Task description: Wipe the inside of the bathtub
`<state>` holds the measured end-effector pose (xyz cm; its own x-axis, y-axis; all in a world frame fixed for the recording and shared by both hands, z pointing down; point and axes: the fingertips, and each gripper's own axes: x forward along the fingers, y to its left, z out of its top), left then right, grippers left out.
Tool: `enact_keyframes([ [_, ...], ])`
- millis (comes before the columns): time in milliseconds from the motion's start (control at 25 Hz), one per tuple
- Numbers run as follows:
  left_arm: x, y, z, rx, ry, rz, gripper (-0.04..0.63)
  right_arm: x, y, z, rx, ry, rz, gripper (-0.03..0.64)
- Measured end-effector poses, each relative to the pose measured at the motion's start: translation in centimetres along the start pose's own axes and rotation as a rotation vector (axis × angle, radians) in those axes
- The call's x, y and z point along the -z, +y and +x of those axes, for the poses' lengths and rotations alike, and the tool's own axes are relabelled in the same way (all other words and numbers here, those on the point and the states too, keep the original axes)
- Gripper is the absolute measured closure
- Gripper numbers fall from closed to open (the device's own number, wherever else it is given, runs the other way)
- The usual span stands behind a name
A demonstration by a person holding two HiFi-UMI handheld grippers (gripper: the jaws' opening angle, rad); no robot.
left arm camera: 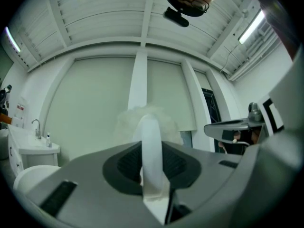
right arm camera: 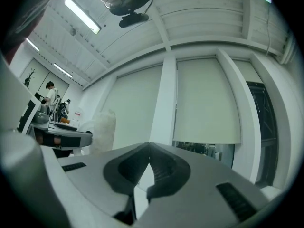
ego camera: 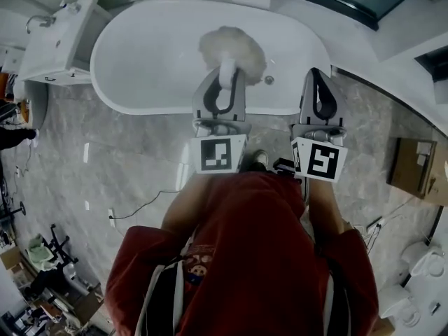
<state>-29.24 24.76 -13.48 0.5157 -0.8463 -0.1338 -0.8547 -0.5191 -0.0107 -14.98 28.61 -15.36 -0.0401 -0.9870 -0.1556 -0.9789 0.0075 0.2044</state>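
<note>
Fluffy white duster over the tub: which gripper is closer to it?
Left. The left gripper is shut on the handle of the duster; the right gripper, shut and empty, is off to its right, over the bathtub rim.

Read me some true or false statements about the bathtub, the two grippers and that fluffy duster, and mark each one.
1. The left gripper is shut on the fluffy duster. True.
2. The right gripper holds a cloth. False: its jaws are together with nothing between them.
3. The duster's fluffy head is over the bathtub. True.
4. In the head view, the washbasin stands at the tub's right end. False: it stands at the tub's left end.
</note>
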Motion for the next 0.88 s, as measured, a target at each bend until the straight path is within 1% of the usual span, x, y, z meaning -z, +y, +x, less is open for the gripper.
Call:
enact_keyframes([
  [120,-0.3,1.4,-0.6,-0.007,-0.005,0.002,0.502,-1.0,1.8,0.3,-0.003,-0.015,-0.016,0.606],
  [280,-1.0,2.6,-1.2,-0.008,-0.027,0.027,0.502,-1.6,3.1,0.6,0.003,-0.018,-0.016,0.606],
  [440,-1.3,3.8,-1.9,-0.012,-0.024,0.013,0.5,-1.7,4.2,0.9,0.007,-0.016,-0.018,0.606],
  [640,-1.6,4.7,-2.2,-0.017,-0.03,0.015,0.501,-2.0,5.0,1.3,0.001,-0.016,-0.03,0.606],
  [760,-1.4,5.0,-2.5,-0.013,-0.018,0.01,0.501,-2.1,5.2,1.4,0.001,-0.004,-0.042,0.606],
  [880,-1.3,5.1,-2.5,0.006,0.004,0.026,0.5,-2.3,5.0,1.3,0.016,0.004,-0.042,0.606],
])
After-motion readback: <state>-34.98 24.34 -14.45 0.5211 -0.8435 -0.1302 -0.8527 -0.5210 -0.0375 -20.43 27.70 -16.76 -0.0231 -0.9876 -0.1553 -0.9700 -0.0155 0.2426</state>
